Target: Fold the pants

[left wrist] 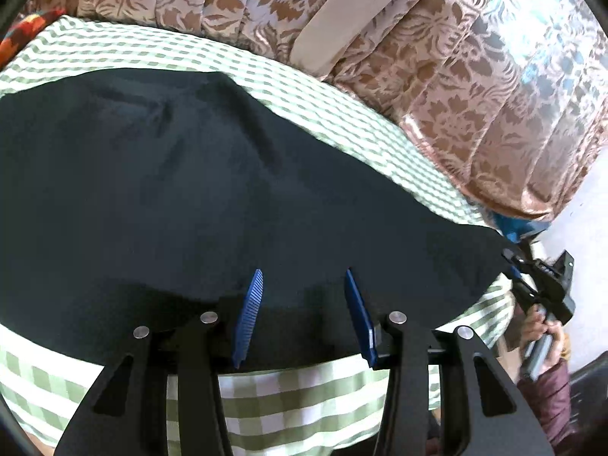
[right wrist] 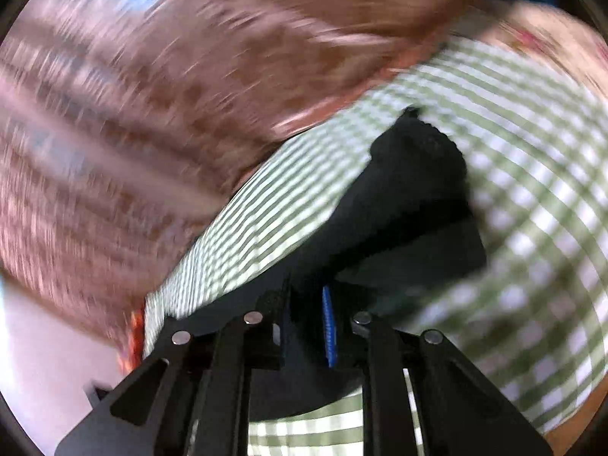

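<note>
The black pants lie spread on a green and white checked cloth. My left gripper is open, its blue fingers over the near edge of the pants, holding nothing. In the left wrist view my right gripper is at the right end of the pants, which stretch toward it. In the blurred right wrist view the right gripper is nearly closed with black pants fabric between its fingers.
A brown floral curtain hangs behind the checked surface. An orange patterned cloth shows at the far left corner. A hand in a maroon sleeve holds the right gripper. The right wrist view is motion-blurred.
</note>
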